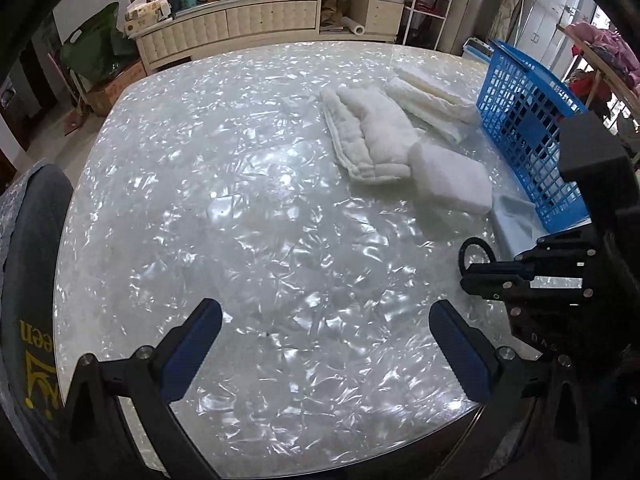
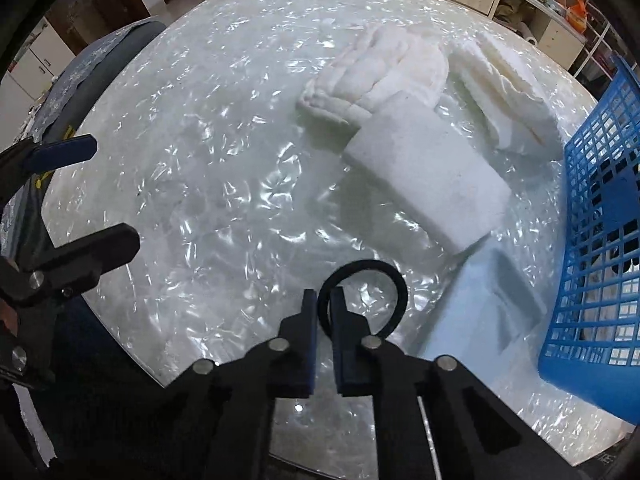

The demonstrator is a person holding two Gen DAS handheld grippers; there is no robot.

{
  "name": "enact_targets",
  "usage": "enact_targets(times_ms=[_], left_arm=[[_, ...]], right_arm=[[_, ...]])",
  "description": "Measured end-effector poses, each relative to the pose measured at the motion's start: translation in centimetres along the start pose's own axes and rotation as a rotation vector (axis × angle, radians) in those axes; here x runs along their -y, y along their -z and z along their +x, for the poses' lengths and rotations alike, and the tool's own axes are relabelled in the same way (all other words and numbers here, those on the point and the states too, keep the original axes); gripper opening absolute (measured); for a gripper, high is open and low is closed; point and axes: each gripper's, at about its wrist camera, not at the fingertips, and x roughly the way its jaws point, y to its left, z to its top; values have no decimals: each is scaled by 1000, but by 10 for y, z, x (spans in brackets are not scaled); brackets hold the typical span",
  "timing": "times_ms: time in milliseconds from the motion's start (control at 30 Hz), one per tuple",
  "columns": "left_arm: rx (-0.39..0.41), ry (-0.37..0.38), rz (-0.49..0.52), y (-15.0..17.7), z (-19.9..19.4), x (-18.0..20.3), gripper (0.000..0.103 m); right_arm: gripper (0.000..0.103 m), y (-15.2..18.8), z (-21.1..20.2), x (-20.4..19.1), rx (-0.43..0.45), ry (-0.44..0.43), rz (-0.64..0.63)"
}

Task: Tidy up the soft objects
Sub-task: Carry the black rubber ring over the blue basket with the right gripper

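My right gripper (image 2: 325, 300) is shut on a black ring (image 2: 394, 280) and holds it just above the table; it also shows in the left wrist view (image 1: 466, 270). My left gripper (image 1: 325, 320) is open and empty over the table's near part. A white sponge block (image 2: 428, 172) lies past the ring, also seen from the left wrist (image 1: 450, 178). A folded white fluffy cloth (image 1: 368, 136) lies behind it. Folded white towels (image 1: 432, 98) lie further back. A blue plastic basket (image 2: 596, 240) stands at the right.
The shiny pearl-white table (image 1: 240, 200) holds a pale blue flat piece (image 2: 480, 312) beside the basket. A dark chair back (image 1: 28, 260) stands at the left edge. A cabinet (image 1: 260, 20) with clutter stands beyond the table.
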Motion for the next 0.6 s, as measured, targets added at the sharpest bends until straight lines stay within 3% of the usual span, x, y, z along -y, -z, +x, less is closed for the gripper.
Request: enact_targets(times_ms=[333, 500, 600], left_arm=[[49, 14, 1, -7, -23, 4, 103], [109, 91, 15, -15, -49, 12, 103], [128, 24, 31, -22, -59, 21, 103]], right_arm=[[4, 3, -23, 12, 40, -36, 29], [4, 2, -58, 14, 92, -28, 17], [4, 2, -77, 17, 124, -23, 5]])
